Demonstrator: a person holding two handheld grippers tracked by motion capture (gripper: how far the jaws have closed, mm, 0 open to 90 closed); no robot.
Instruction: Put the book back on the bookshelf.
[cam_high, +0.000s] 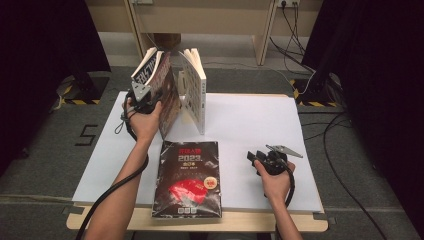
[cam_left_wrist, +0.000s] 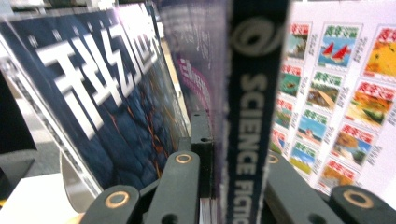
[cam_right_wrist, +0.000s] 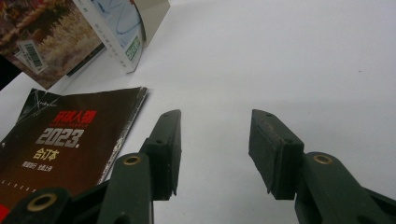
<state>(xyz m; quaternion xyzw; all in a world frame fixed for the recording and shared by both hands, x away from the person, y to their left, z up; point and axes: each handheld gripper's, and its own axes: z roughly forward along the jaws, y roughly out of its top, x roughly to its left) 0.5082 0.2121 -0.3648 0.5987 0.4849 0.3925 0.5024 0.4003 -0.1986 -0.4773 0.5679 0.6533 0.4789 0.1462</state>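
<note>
Magazine (cam_high: 169, 92) beside the white book (cam_high: 194, 85) is clamped upright by the left gripper (cam_high: 141, 96). Right gripper (cam_high: 261, 158), right of that book, is held open, empty. Next judged: steadying before release.

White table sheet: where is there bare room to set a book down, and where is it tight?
The white table sheet lies bare on its right half, between the flat black 2023 magazine and the right edge, around the open right gripper. A narrower bare strip runs along the left edge. The back left is crowded: standing books and the left gripper clamped on the dark science-fiction magazine.
</note>
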